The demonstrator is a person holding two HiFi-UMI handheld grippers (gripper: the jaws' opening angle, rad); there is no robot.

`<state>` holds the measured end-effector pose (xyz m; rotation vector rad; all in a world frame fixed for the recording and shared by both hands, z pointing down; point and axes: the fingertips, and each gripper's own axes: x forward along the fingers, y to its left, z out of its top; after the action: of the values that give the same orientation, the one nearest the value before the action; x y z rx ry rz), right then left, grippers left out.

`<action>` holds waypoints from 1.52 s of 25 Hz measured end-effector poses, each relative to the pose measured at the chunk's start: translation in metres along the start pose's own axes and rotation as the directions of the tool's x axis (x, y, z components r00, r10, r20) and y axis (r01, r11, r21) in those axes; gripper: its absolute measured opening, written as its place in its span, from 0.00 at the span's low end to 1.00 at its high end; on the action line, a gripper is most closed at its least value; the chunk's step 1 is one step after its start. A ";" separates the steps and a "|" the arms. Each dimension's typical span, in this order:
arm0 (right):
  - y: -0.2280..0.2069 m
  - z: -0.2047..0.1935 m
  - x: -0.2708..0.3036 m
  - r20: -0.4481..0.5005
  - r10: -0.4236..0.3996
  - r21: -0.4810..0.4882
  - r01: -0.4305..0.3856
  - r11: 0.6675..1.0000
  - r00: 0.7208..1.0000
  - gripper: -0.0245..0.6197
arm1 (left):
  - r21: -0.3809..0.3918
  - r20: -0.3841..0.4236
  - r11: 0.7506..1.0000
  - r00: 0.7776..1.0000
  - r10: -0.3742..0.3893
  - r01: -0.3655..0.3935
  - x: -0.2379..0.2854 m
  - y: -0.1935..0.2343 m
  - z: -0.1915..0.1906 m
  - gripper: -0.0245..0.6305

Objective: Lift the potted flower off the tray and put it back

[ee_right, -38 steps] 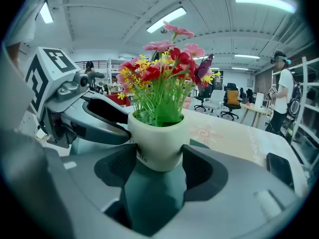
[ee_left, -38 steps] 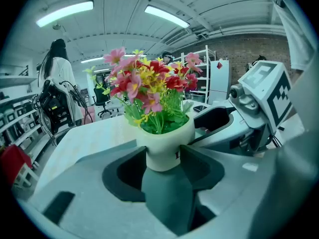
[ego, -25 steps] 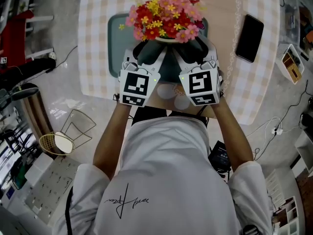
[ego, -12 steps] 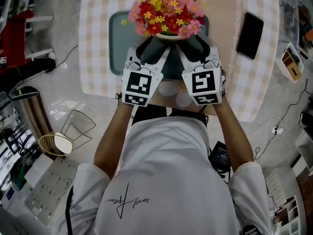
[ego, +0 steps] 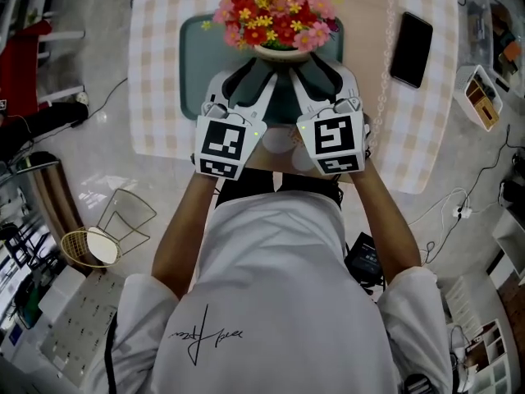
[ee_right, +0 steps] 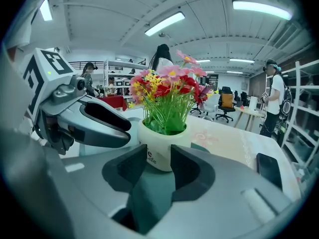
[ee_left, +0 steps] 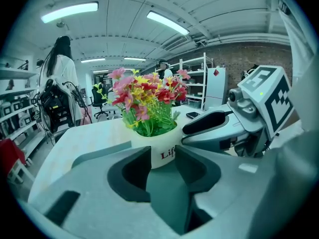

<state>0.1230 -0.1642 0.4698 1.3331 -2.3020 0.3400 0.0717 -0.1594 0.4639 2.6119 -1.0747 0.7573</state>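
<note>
A white pot [ego: 279,54] of red, pink and yellow flowers [ego: 275,15] stands on the teal tray [ego: 195,64]. My left gripper [ego: 256,71] and right gripper [ego: 316,66] sit side by side on the near side of the pot, angled in toward it. Both pairs of jaws have just been closing and still stand part open. In the left gripper view the pot [ee_left: 159,142] is just past the tips of the left gripper [ee_left: 162,152], wider than their gap. The right gripper view shows the same for the pot [ee_right: 162,138] and the right gripper [ee_right: 158,156].
The tray lies on a checked tablecloth [ego: 160,72]. A black phone [ego: 412,49] lies to the right of the tray. A wire basket [ego: 107,232] stands on the floor at the left. People [ee_left: 60,83] stand in the room behind.
The jaws of both grippers have drawn closer together in front of the pot. The pot stands where it was on the tray, and the hands have hardly shifted.
</note>
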 end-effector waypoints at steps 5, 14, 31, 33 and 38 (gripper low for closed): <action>0.014 0.006 -0.003 0.010 0.007 0.008 -0.007 1.000 1.000 0.27 | 0.025 -0.005 0.999 1.000 -0.030 0.030 -0.010 -0.008 -0.001 0.26; 0.019 0.013 -0.025 0.018 -0.061 -0.001 0.061 0.998 0.998 0.26 | 0.037 0.042 0.999 0.999 -0.017 0.015 -0.033 -0.012 0.003 0.19; 0.043 0.019 -0.057 0.021 -0.071 0.104 0.068 0.992 0.997 0.11 | 0.066 0.057 0.996 0.997 -0.058 0.054 -0.059 -0.014 0.005 0.14; 0.047 0.023 -0.061 0.029 -0.061 0.105 0.057 0.993 0.998 0.10 | 0.064 0.057 0.996 0.997 -0.059 0.055 -0.062 -0.012 0.006 0.14; 0.058 0.031 -0.066 0.027 -0.041 0.087 0.038 0.995 0.999 0.05 | 0.048 0.064 0.998 0.997 -0.052 0.049 -0.073 -0.002 0.008 0.13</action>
<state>0.0925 -0.0988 0.4111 1.4323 -2.3043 0.4142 0.0318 -0.1177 0.4179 2.7090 -1.0159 0.6983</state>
